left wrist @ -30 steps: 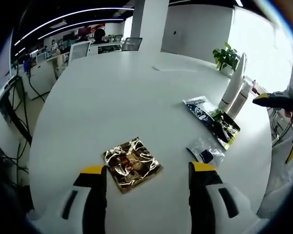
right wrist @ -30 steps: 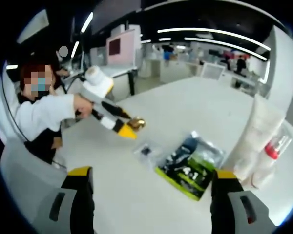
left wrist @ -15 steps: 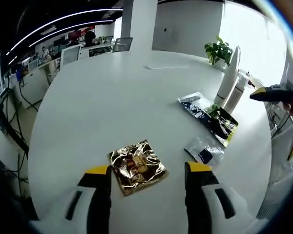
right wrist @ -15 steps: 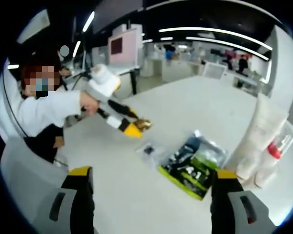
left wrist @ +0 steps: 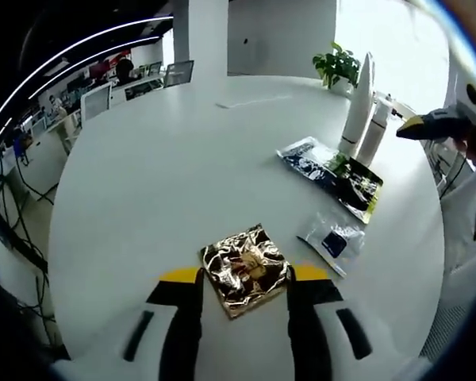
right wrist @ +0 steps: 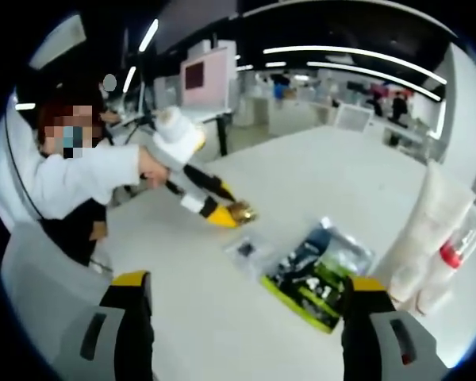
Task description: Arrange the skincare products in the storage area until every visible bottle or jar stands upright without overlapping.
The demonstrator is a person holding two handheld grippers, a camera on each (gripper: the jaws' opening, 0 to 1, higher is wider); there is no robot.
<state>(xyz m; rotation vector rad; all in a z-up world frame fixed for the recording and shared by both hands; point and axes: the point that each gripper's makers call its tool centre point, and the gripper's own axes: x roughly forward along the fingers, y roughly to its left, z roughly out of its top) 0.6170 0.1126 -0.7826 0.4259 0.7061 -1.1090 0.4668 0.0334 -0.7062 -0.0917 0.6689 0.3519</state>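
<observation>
Left gripper view: left gripper, jaws spread, flanks a gold foil sachet lying flat on the white table; two upright tubes stand far off. Right gripper view: right gripper spread over bare tabletop, green-black pouch beyond.

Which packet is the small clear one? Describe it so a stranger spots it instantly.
On the round white table, find the two tall white tubes at the far edge. Nearer lies a large black-and-green pouch, then the small clear sachet. It alone is transparent with one dark square inside, unlike the crinkled gold packet.
</observation>
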